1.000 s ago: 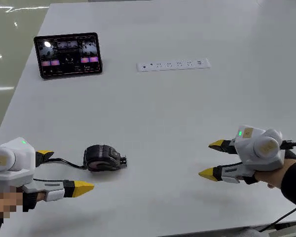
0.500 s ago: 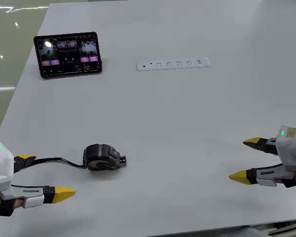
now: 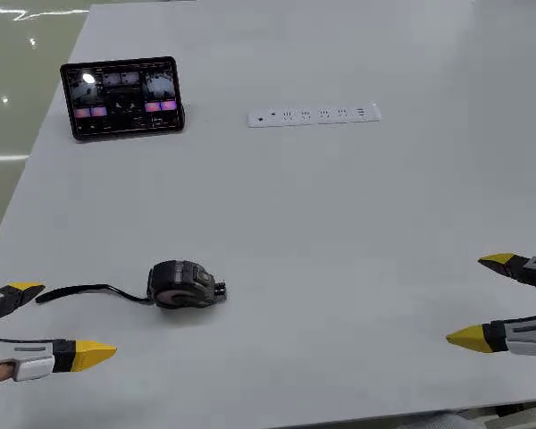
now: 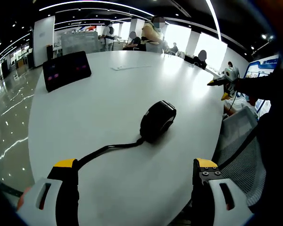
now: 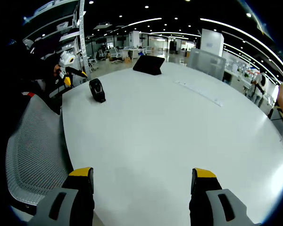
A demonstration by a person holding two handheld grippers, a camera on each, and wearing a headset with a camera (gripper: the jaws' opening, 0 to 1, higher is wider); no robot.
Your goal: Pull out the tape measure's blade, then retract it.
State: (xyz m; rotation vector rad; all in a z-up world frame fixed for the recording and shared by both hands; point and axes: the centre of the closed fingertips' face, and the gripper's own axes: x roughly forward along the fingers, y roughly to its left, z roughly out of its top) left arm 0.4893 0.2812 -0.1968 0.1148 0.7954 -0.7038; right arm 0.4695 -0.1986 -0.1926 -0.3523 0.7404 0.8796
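Both grippers have jaws spread wide and empty: the left gripper (image 3: 71, 320) hangs near the tape measure (image 3: 183, 286), by the end of its strap (image 3: 85, 290), the right gripper (image 3: 466, 299) well apart on its other side. The tape measure lies on the table (image 3: 322, 206).

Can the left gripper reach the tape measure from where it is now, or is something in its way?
Probably yes. The left gripper is open and the tape measure lies on the table ahead of its fingers. Only the black strap lies between them, and it should not block the way.
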